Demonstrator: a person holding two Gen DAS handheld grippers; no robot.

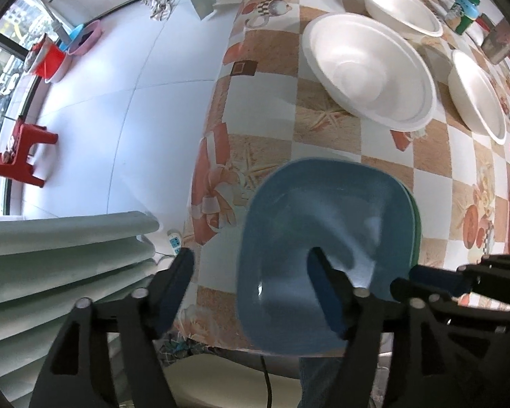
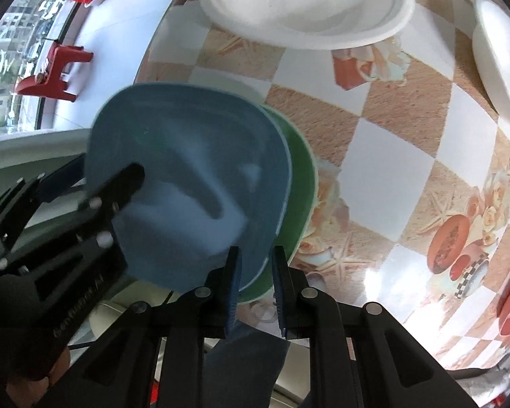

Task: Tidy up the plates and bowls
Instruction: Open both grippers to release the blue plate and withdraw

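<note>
three white bowls (image 1: pixel 370 68), one blue plate (image 1: pixel 323 238), one green plate (image 2: pixel 301 170)

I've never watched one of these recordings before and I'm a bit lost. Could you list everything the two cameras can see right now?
blue plate: one, blue, near table edge, on top of the green one
green plate: one, green, under the blue plate
white bowls: three, white, further back on the table
tablecloth: one, orange and white checks, covers the table
red stool: one, red, on the floor by the window
basins: several, red, pink, blue, on the floor
cup: one, green and blue, far table edge
left gripper: black, jaws open, one finger over the blue plate
right gripper: black, shut on the blue plate's rim
</note>
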